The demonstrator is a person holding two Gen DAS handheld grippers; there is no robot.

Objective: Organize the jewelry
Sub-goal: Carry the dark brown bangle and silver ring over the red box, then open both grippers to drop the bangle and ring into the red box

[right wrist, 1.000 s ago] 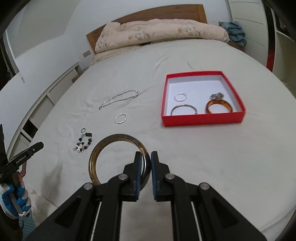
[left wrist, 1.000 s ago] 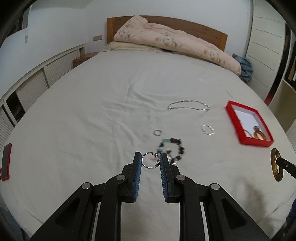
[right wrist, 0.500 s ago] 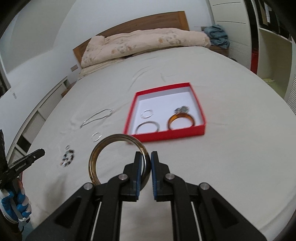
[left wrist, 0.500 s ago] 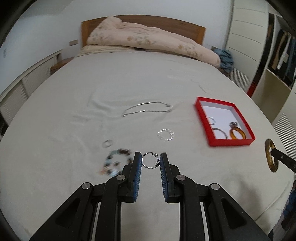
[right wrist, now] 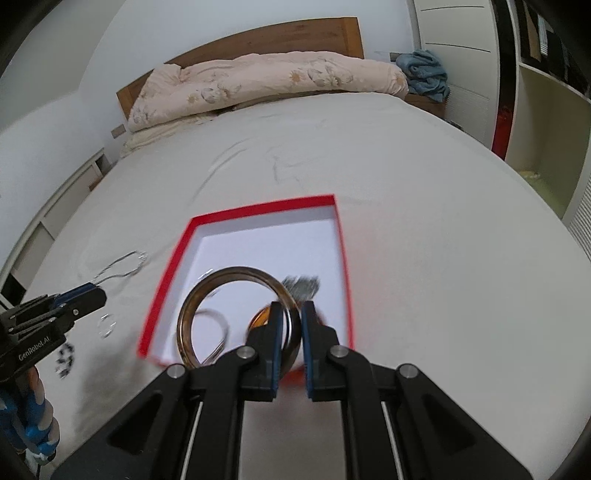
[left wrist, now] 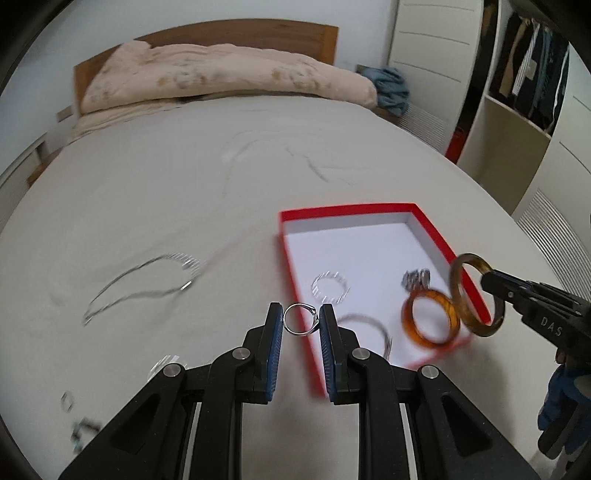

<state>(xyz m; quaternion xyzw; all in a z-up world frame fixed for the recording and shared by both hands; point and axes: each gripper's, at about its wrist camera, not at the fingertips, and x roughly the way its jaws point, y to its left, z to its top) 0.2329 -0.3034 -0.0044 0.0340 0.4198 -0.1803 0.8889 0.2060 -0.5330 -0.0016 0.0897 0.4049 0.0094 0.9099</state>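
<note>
Left gripper [left wrist: 301, 318] clamped on small silver ring [left wrist: 300, 319], pinched between blue pads, held in the air at near-left edge of red tray [left wrist: 428, 225]. Right gripper [right wrist: 292, 321] clamped on rim of large brown-gold bangle [right wrist: 192, 306], hoop upright, over near part of tray. Same bangle in left view at tray's right rim [left wrist: 463, 295], right gripper's tips [left wrist: 491, 280] on it.

Inside tray on white floor: amber bangle [left wrist: 430, 319], thin silver bangle [left wrist: 373, 325], twisted silver ring [left wrist: 330, 288], small silver clustered piece [left wrist: 416, 277].

On white bedsheet [left wrist: 147, 192] left of tray: silver chain necklace [left wrist: 140, 284], small silver hoop [right wrist: 106, 325], tiny ring [left wrist: 67, 400], dark bead bracelet [right wrist: 65, 360]. Motion blur on most items. Pink floral duvet [left wrist: 221, 79] bunched by wooden headboard [left wrist: 240, 31].
</note>
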